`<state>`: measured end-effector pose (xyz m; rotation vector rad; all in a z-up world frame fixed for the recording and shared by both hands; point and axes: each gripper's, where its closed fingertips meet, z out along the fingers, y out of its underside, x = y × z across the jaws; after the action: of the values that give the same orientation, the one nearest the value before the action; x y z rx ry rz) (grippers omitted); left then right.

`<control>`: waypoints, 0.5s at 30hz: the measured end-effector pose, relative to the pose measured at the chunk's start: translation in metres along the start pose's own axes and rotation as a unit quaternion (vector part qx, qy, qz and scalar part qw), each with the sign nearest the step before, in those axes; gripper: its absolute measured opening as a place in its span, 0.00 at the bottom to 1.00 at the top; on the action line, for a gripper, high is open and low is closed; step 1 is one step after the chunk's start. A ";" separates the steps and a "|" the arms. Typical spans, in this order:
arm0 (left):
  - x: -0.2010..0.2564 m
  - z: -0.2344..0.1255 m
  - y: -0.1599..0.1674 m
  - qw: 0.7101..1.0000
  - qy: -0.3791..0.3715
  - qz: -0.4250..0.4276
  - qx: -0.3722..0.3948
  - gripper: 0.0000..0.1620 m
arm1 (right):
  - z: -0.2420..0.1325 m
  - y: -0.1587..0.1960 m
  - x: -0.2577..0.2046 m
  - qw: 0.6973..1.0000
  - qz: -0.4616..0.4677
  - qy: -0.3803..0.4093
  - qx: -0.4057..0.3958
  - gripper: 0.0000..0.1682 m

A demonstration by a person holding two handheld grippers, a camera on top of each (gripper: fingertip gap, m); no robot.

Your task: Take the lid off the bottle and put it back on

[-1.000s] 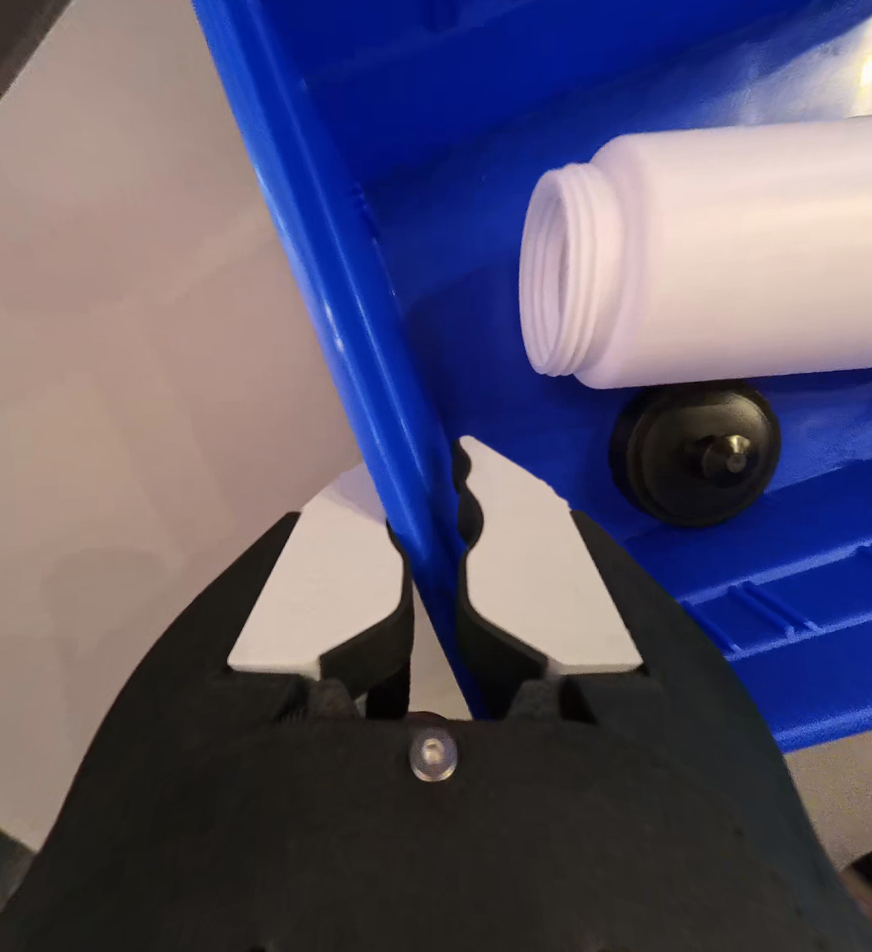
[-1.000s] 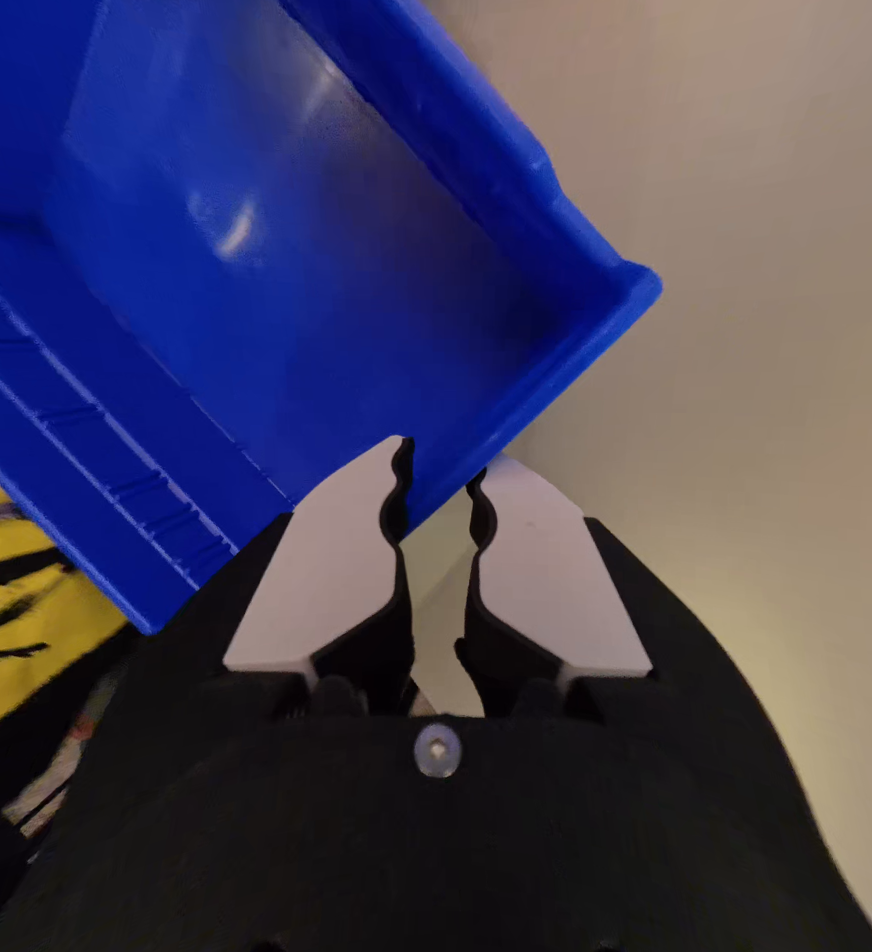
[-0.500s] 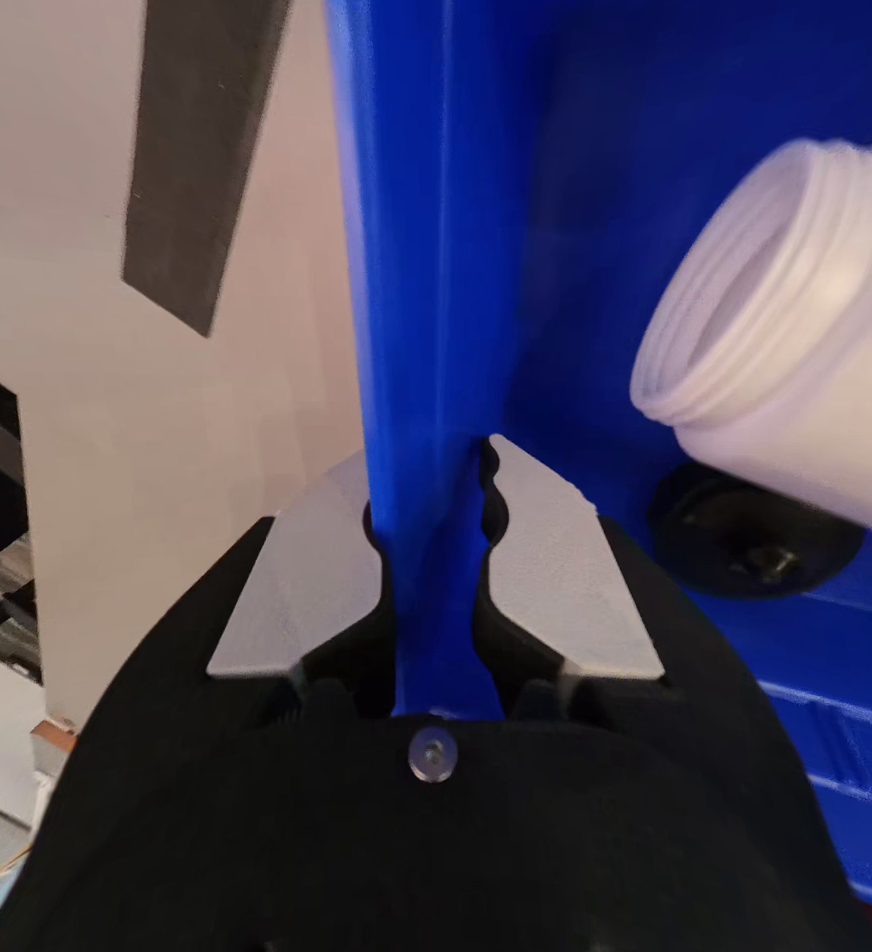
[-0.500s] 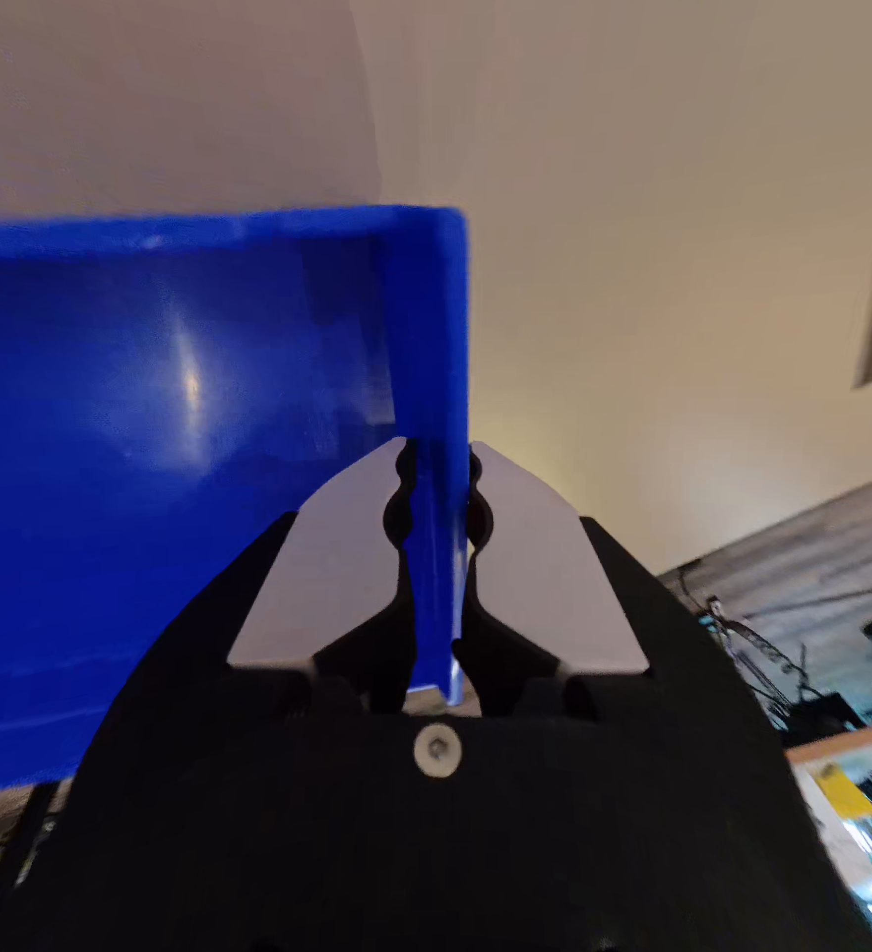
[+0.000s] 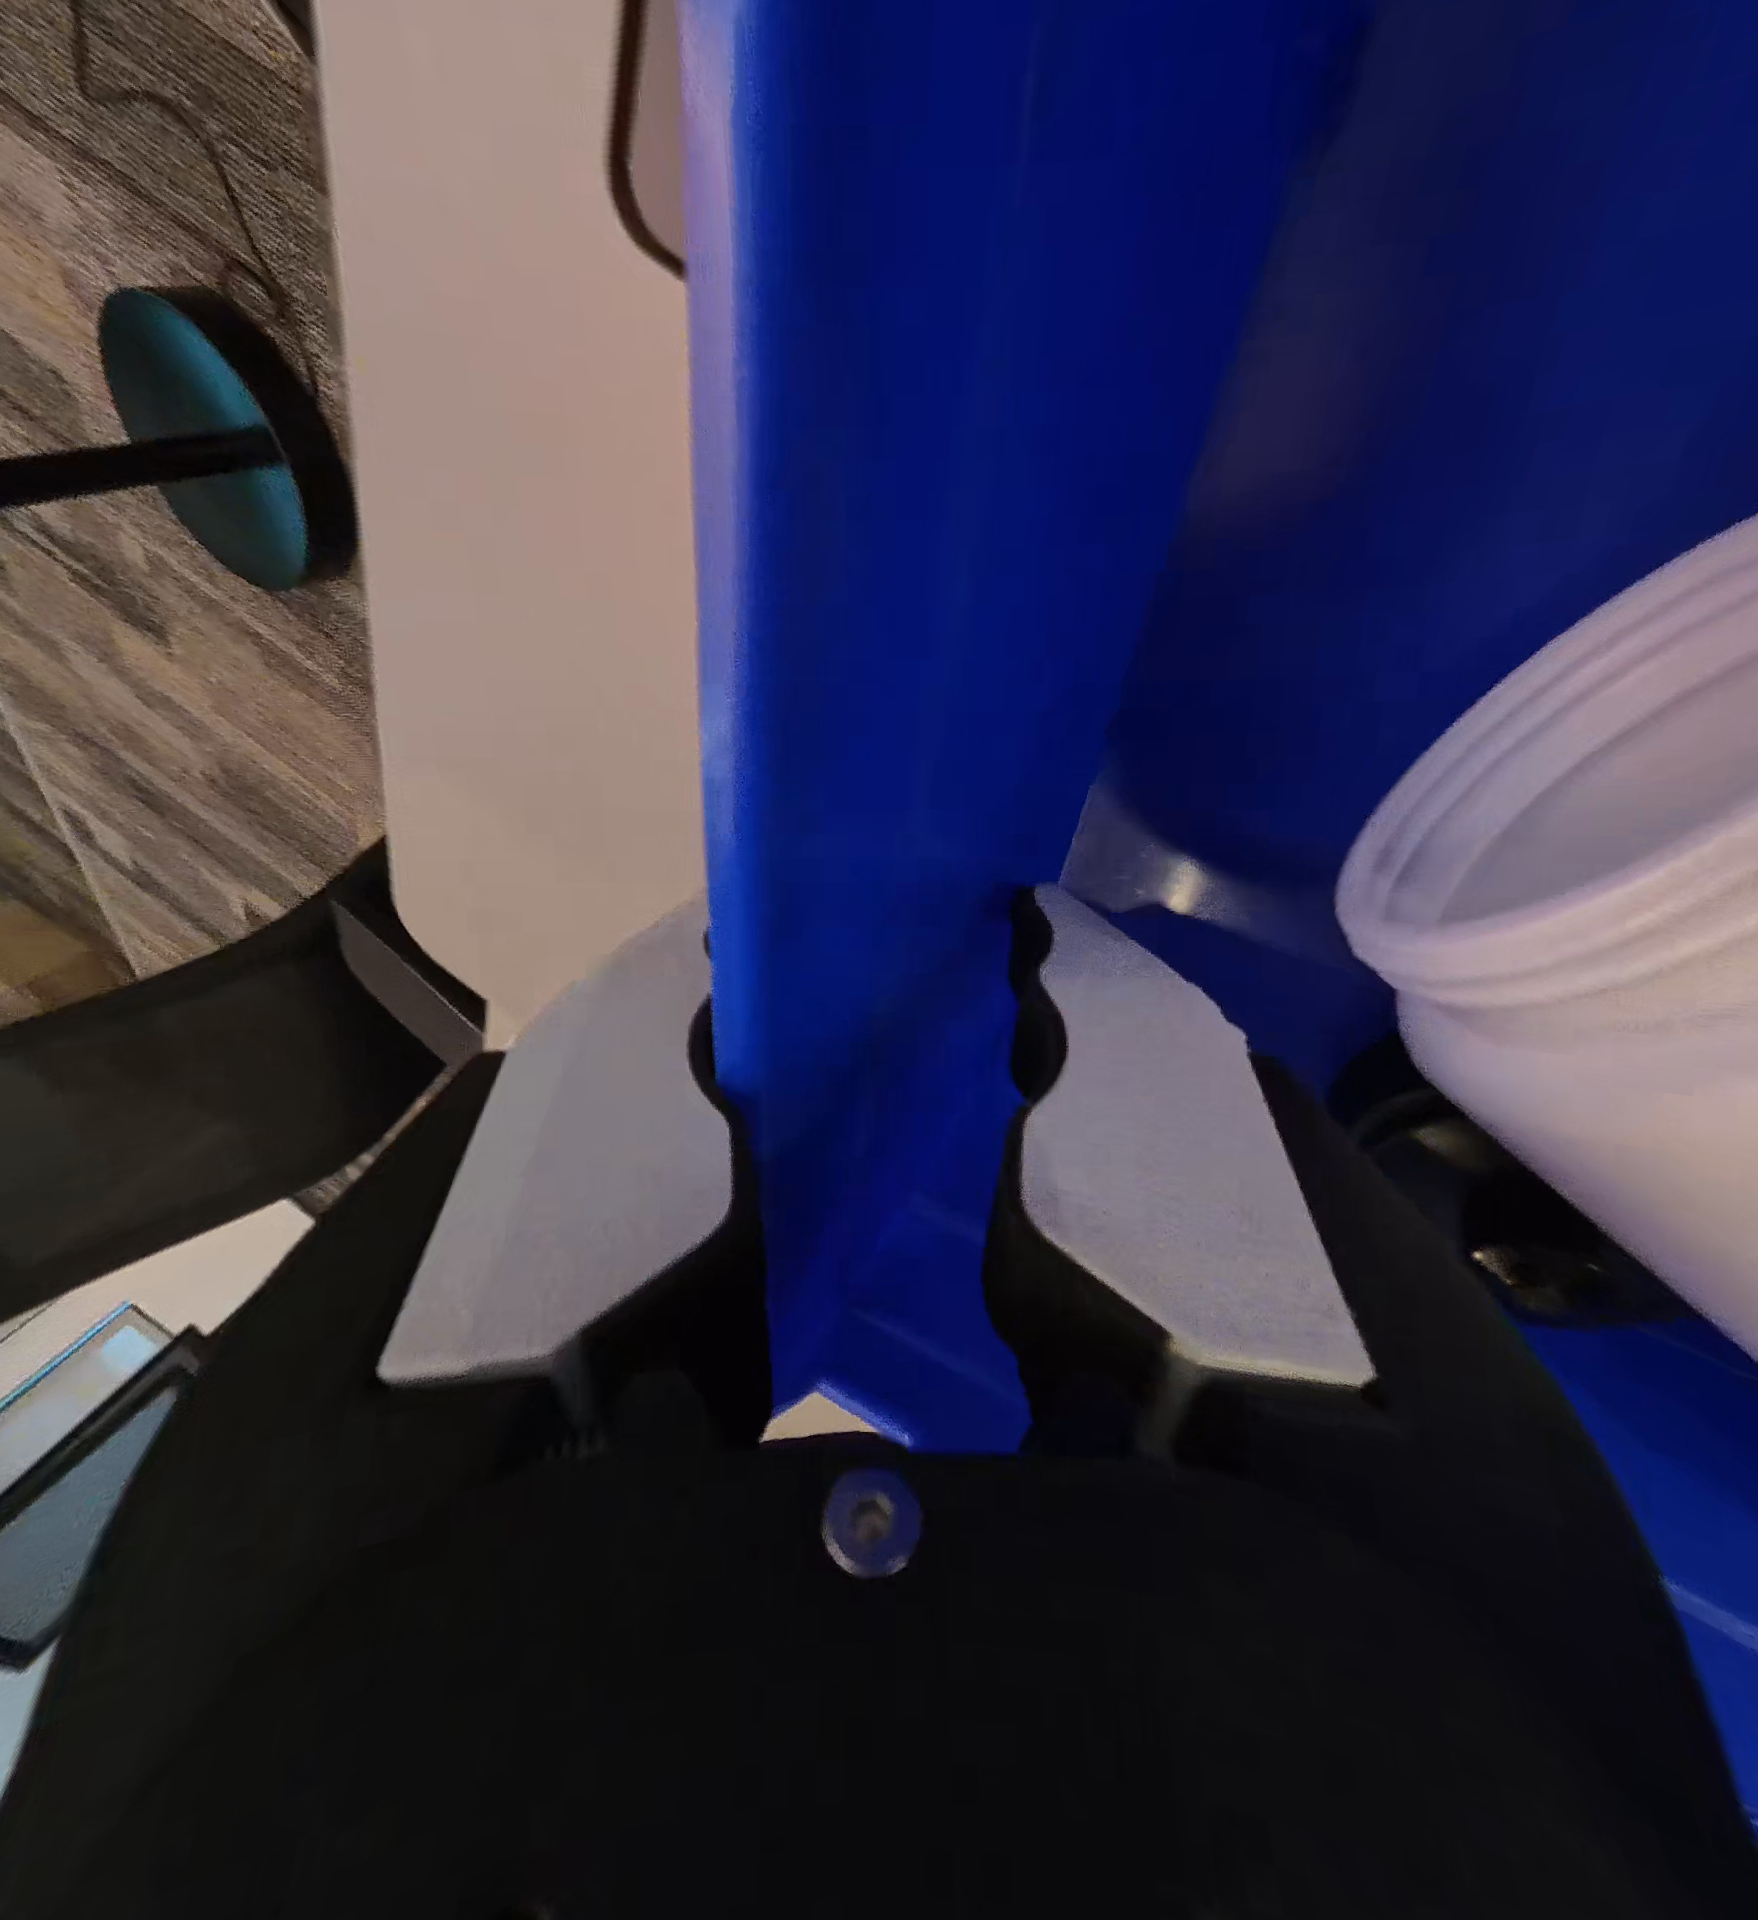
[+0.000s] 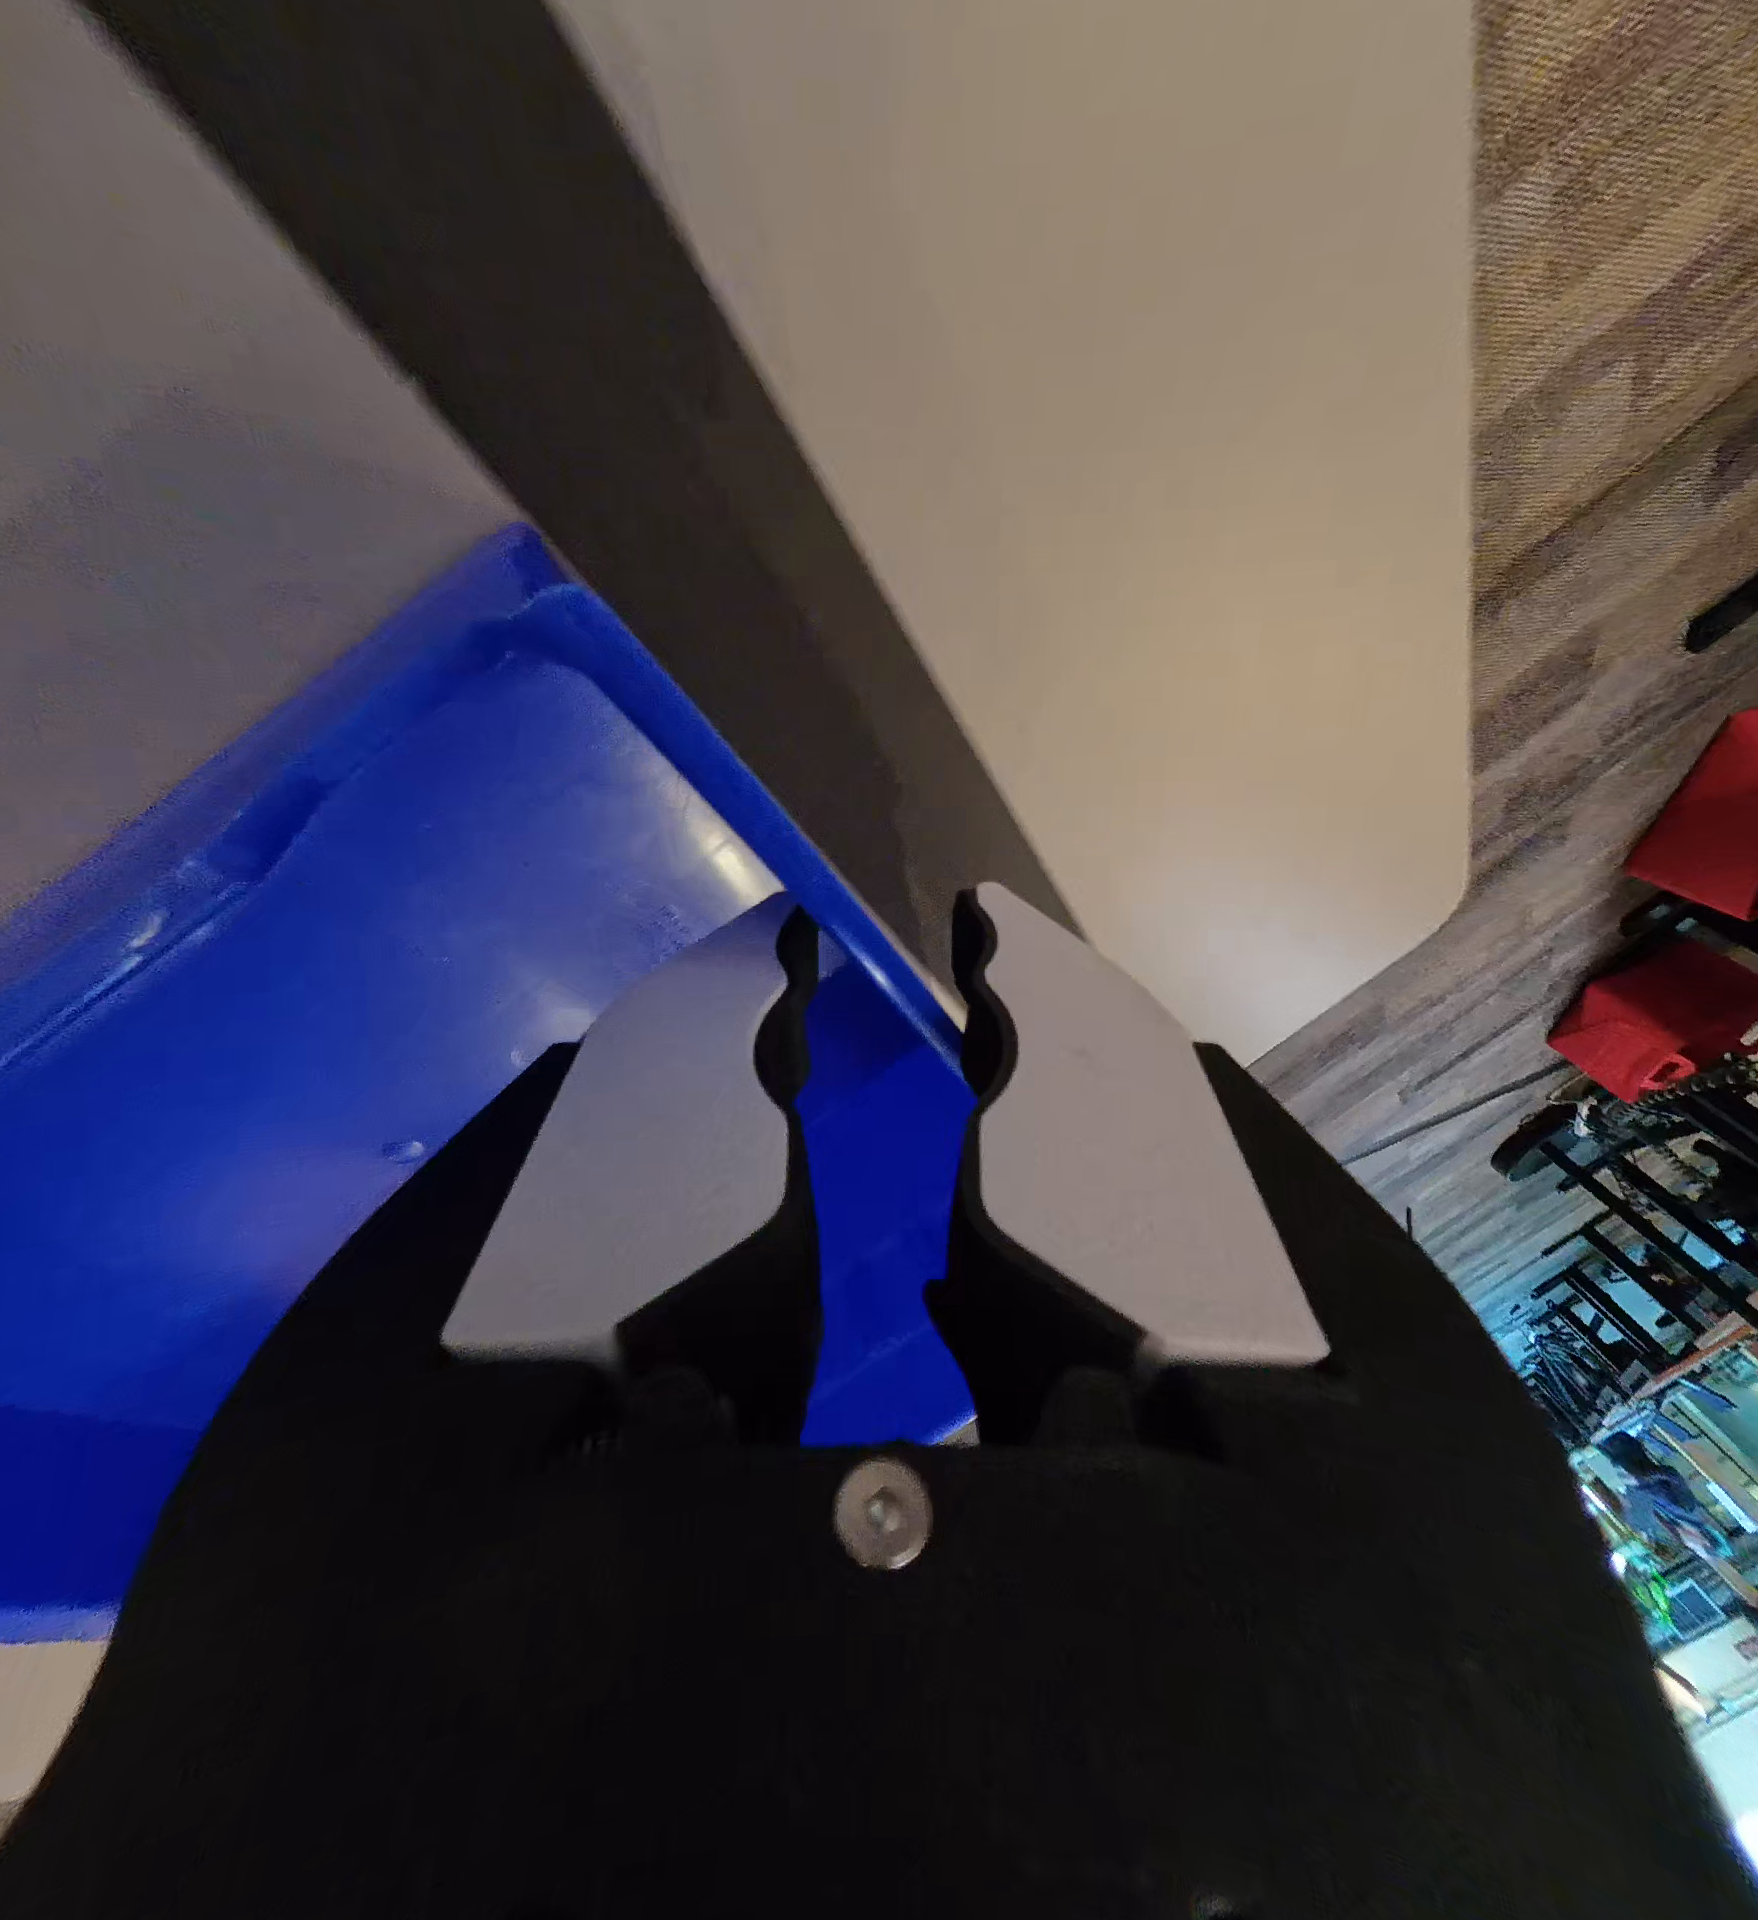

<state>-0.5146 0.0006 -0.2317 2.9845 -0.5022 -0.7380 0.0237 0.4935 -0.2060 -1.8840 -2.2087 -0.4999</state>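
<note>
A blue plastic bin (image 5: 937, 520) is held tilted between both grippers. My left gripper (image 5: 870, 935) is shut on the bin's left wall. My right gripper (image 6: 875, 925) is shut on the bin's right wall (image 6: 875, 1195). Inside the bin, a white bottle (image 5: 1623, 935) lies on its side with its threaded mouth open and no lid on it. A black lid (image 5: 1519, 1247) lies under the bottle, mostly hidden by it. The bottle and the lid do not show in the right wrist view.
A pale tabletop (image 5: 522, 520) lies beyond the bin, with a dark strip (image 6: 563, 436) across it. Grey patterned floor (image 5: 106, 727), a round teal stand base (image 5: 200, 436), red seats (image 6: 1748, 810) and black frames (image 6: 1685, 1174) lie past the table edge.
Both grippers have tilted and lifted the bin further. The views have swung from the tabletop toward the floor and room. The bottle has slid closer to the left gripper and covers more of the lid.
</note>
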 end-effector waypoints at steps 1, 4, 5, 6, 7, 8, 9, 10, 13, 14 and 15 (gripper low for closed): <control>-0.004 0.002 -0.003 1.000 -0.003 0.004 0.002 0.32 | 0.002 -0.005 0.006 1.000 -0.001 0.002 -0.004 0.15; -0.013 0.005 -0.013 1.000 -0.011 0.020 0.012 0.33 | 0.004 -0.018 0.017 1.000 -0.010 0.012 -0.004 0.15; -0.014 0.006 -0.016 1.000 -0.012 0.022 0.013 0.33 | 0.004 -0.022 0.020 1.000 -0.009 0.014 -0.002 0.16; -0.016 0.006 -0.018 0.999 -0.012 0.026 0.014 0.33 | 0.005 -0.024 0.022 1.000 -0.004 0.013 -0.002 0.16; -0.018 0.007 -0.021 0.999 -0.016 0.032 0.019 0.32 | 0.006 -0.027 0.024 1.000 -0.002 0.015 -0.002 0.16; -0.020 0.007 -0.024 0.999 -0.020 0.035 0.023 0.34 | 0.006 -0.029 0.026 1.000 -0.003 0.018 -0.001 0.16; -0.021 0.008 -0.026 0.999 -0.022 0.038 0.025 0.33 | 0.007 -0.030 0.027 1.000 -0.003 0.019 0.001 0.16; -0.023 0.008 -0.029 0.999 -0.022 0.040 0.025 0.33 | 0.007 -0.031 0.028 1.000 -0.001 0.018 0.003 0.16; -0.026 0.009 -0.037 0.998 -0.029 0.047 0.030 0.33 | 0.008 -0.033 0.030 1.000 0.003 0.016 0.004 0.16; -0.026 0.009 -0.038 0.998 -0.030 0.050 0.030 0.34 | 0.008 -0.033 0.030 1.000 0.005 0.015 0.004 0.16; -0.027 0.009 -0.040 0.998 -0.031 0.053 0.032 0.34 | 0.008 -0.033 0.031 1.000 0.005 0.015 0.003 0.16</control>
<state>-0.5294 0.0472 -0.2320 2.9731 -0.6931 -0.8227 -0.0135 0.5201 -0.2064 -1.8717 -2.1777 -0.5172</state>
